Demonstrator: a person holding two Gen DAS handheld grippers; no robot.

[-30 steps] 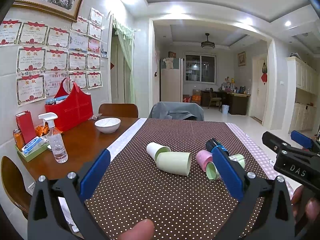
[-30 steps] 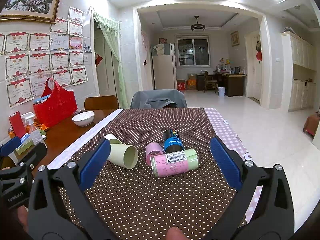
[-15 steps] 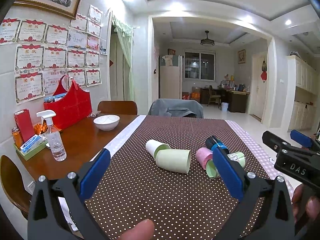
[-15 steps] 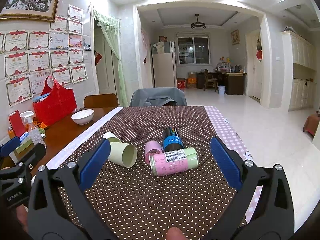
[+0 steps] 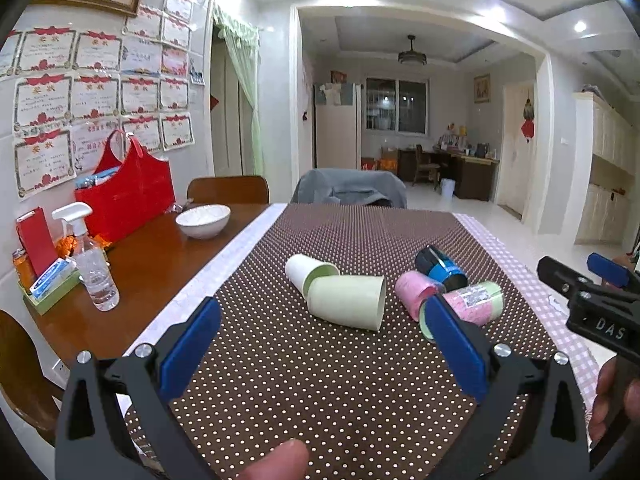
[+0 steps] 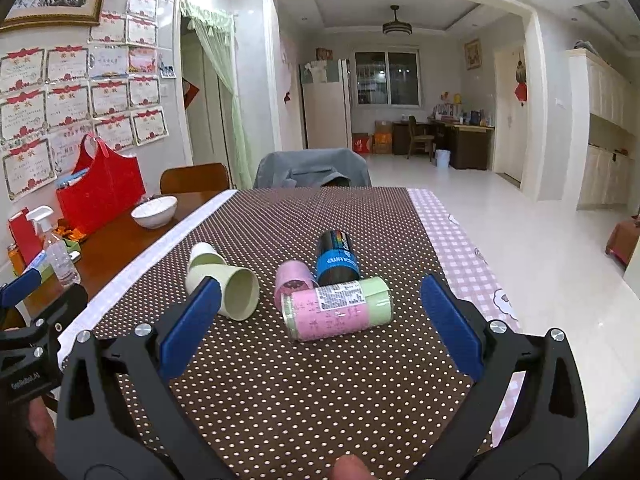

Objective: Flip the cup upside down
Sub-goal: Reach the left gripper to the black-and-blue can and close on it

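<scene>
Several cups lie on their sides on the brown dotted tablecloth (image 5: pixel 320 380). A pale green cup (image 5: pixel 346 301) lies against a white cup (image 5: pixel 308 273); they also show in the right wrist view, the green cup (image 6: pixel 236 292) and the white cup (image 6: pixel 202 258). To the right lie a small pink cup (image 5: pixel 414 290), a blue-black cup (image 5: pixel 440 266) and a pink-and-green labelled cup (image 6: pixel 338 308). My left gripper (image 5: pixel 320 336) is open and empty, short of the green cup. My right gripper (image 6: pixel 320 320) is open and empty, short of the labelled cup.
A white bowl (image 5: pixel 203 221), a spray bottle (image 5: pixel 94 266), a red bag (image 5: pixel 126 196) and a small box of items (image 5: pixel 48 284) stand on the bare wood at the left. Chairs (image 5: pixel 348 188) stand at the far end. The table's right edge (image 6: pixel 472 264) drops to the floor.
Both grippers have shifted slightly, so the cups sit a little differently in view. Both stay open and empty. The cups have not moved.
</scene>
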